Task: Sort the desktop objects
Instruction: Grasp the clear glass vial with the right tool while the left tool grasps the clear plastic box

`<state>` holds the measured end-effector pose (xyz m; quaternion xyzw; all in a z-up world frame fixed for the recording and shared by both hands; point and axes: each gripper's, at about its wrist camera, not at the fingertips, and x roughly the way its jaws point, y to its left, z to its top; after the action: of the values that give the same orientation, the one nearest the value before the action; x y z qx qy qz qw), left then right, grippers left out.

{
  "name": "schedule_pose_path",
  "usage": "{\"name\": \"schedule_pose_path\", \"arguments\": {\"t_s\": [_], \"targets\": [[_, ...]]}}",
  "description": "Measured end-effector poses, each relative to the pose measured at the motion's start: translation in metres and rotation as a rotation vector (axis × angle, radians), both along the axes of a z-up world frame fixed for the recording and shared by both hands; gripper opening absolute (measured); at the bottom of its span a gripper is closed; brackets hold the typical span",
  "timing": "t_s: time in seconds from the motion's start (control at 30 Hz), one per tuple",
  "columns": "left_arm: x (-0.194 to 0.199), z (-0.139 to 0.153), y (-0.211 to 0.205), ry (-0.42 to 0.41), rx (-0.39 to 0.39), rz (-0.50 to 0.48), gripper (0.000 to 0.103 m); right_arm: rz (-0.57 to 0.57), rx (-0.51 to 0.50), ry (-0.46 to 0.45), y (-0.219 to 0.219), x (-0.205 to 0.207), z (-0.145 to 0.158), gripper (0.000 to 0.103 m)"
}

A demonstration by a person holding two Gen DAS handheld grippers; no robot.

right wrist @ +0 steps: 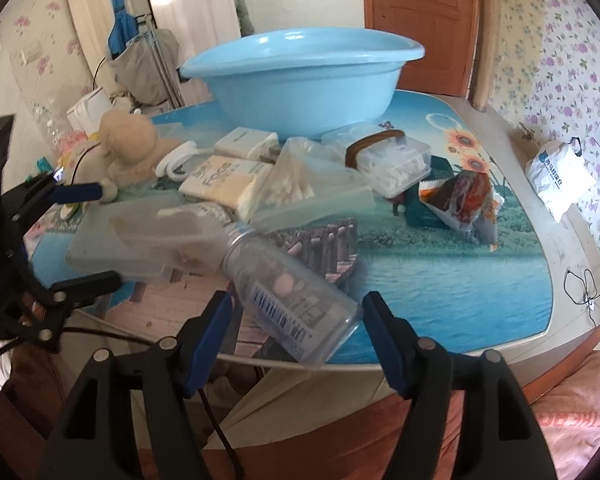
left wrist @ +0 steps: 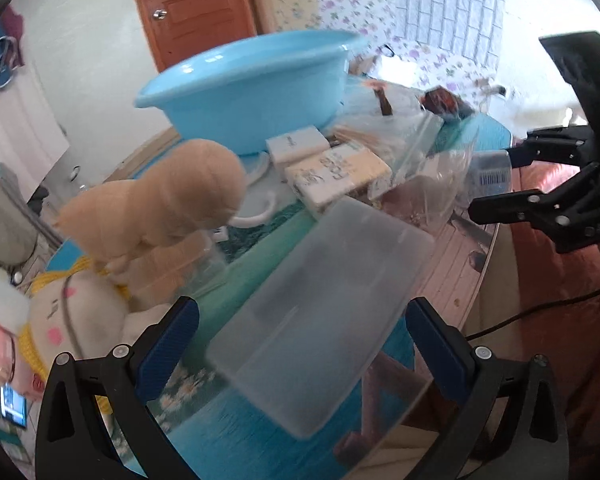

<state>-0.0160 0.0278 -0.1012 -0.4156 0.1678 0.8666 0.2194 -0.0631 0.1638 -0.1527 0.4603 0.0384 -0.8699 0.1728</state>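
While your right claw (right wrist: 296,344) stands apart around the clear bottle (right wrist: 288,292), pads not visibly pressing, its long axis runs diagonally, cap toward the blue basin (right wrist: 300,76); your left claw (left wrist: 300,344), also apart, straddles the translucent box (left wrist: 320,312) on the surface (right wrist: 440,248).

Both wrist views look steeply down, close over the table (right wrist: 440,264), sharing the blue basin (left wrist: 256,92)
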Motion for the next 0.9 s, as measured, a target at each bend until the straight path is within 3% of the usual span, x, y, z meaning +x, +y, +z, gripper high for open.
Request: {"name": "schedule_pose_path", "arguments": {"t_s": [0.3,0.4,0.43,0.47,0.57,0.7,0.77,0.9], "targets": [[0.013,-0.003,0.005,-0.065,0.109,-0.056,0.102,0.052,0.018,-0.005,-0.005,0.008,0.001,0.07],[0.02,-0.001,0.0,-0.069,0.142,-0.055,0.083,0.062,0.028,0.002,-0.007,0.008,0.0,0.071],[0.02,0.0,-0.002,-0.07,0.151,-0.053,0.072,0.066,0.038,0.011,-0.007,0.008,-0.001,0.071],[0.019,0.001,-0.007,-0.078,0.18,-0.048,0.069,0.066,0.046,0.018,-0.007,0.008,-0.002,0.072],[0.015,0.002,-0.015,-0.098,0.201,-0.051,0.069,0.062,0.062,0.031,-0.005,0.004,-0.003,0.073],[0.014,-0.005,-0.003,-0.095,0.159,-0.06,0.073,0.063,0.052,0.052,-0.002,-0.001,-0.001,0.073],[0.014,-0.009,0.002,-0.08,0.137,-0.069,0.08,0.065,0.065,0.071,-0.004,-0.002,0.0,0.073],[0.006,-0.012,0.014,-0.066,0.135,-0.069,0.08,0.095,0.055,0.068,-0.008,0.001,-0.001,0.072]]}}
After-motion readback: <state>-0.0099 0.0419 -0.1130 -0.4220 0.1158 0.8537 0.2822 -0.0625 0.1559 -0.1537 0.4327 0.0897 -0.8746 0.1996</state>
